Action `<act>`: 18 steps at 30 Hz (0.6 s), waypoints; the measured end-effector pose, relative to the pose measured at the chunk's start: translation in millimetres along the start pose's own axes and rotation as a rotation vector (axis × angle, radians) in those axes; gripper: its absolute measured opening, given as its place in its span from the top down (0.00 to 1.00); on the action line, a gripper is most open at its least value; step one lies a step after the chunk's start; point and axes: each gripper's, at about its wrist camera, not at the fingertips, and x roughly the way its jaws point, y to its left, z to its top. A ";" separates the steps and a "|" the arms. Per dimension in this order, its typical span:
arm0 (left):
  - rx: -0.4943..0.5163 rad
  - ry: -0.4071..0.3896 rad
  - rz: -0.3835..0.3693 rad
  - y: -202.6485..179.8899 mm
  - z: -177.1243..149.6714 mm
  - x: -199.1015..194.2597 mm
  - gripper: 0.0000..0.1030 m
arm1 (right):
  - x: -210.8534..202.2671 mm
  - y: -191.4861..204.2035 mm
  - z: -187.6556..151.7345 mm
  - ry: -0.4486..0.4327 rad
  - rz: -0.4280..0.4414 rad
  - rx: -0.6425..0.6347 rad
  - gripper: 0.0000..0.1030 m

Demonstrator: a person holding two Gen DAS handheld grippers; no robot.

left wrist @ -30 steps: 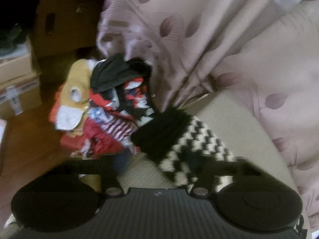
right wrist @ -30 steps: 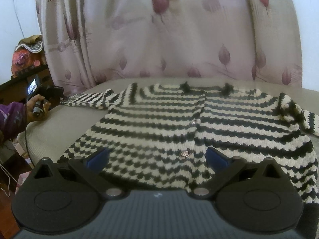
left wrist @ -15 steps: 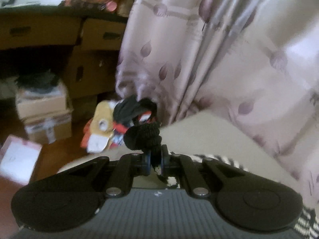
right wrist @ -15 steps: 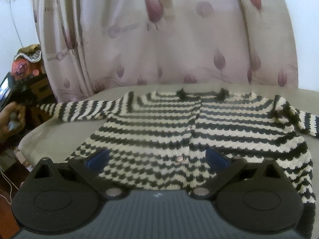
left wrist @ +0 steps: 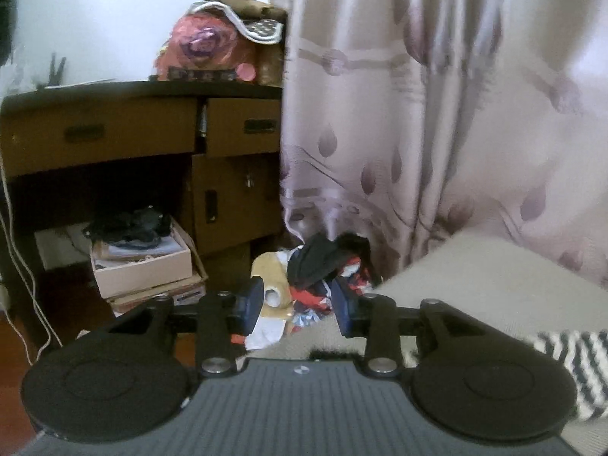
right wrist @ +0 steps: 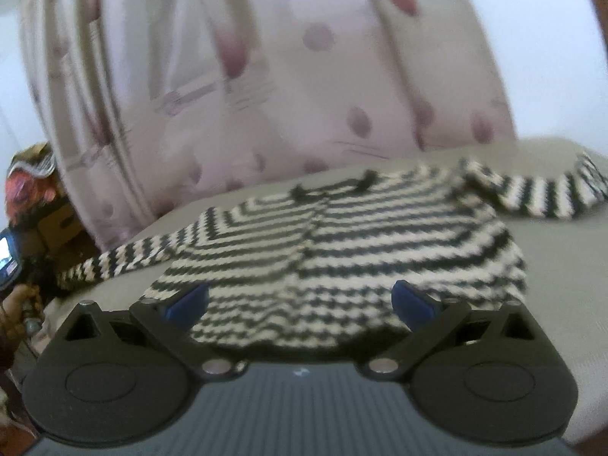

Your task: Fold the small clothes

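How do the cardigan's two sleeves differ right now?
The left sleeve lies stretched straight out to the surface's edge; the right sleeve is bent, angling back toward the curtain. The left sleeve looks narrower, the right sleeve wider. Both are black-and-cream striped knit.

I see a wooden desk [left wrist: 144,133], a patterned curtain [left wrist: 437,133] and what looks like a heap of clothes [left wrist: 323,269] on the floor.

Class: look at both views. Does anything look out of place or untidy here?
Yes. A jumbled heap of clothes lies on the floor by the curtain, unfolded. The striped cardigan lies flat on the cushion, sleeves spread.
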 end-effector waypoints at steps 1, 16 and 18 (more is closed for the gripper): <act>-0.020 -0.002 -0.010 3.7 3.7 -3.6 0.58 | -2.7 -5.7 -1.2 0.001 -0.013 0.022 0.00; 0.219 0.358 -0.197 -10.5 -14.1 62.2 0.49 | -3.3 -4.2 -9.1 0.015 -0.030 0.018 0.00; 0.224 0.330 -0.233 -12.6 -15.6 57.3 0.75 | -1.6 -2.1 -9.1 0.022 -0.033 0.012 0.00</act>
